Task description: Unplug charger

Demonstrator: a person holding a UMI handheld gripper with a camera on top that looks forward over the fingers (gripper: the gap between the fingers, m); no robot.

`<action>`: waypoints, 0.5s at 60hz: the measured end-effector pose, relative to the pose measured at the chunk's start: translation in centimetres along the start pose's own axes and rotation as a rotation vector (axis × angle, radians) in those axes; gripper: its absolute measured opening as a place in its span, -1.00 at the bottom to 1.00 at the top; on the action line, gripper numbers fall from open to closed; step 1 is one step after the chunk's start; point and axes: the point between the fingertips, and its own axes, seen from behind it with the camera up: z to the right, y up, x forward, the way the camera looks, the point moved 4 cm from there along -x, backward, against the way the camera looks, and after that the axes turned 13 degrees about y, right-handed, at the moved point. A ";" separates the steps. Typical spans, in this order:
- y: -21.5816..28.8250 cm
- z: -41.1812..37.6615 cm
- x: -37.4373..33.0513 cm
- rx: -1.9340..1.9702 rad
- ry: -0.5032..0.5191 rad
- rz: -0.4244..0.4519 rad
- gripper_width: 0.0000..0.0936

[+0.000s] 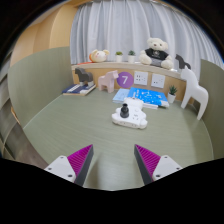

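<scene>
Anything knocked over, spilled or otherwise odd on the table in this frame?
Nothing stands out. The power strip with the charger plugged in lies flat on the table, beyond the open claw. The blue sheet lies flat behind it, and the plush sits upright on the shelf.

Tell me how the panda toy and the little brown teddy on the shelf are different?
The panda toy is black and white; the brown teddy is tan. The panda looks bigger than the teddy. The panda sits near the shelf's right end, the teddy toward its left. Both are soft toys sitting upright, far beyond the gripper, whose jaws are open and hold nothing.
</scene>
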 end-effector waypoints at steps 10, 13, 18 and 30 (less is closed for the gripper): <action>4.8 3.6 6.3 -0.007 -0.015 0.042 0.78; 6.1 4.4 7.8 -0.011 -0.014 0.053 0.76; 8.0 5.9 9.8 -0.012 -0.030 0.075 0.55; 9.2 7.4 12.6 -0.012 -0.070 0.114 -0.36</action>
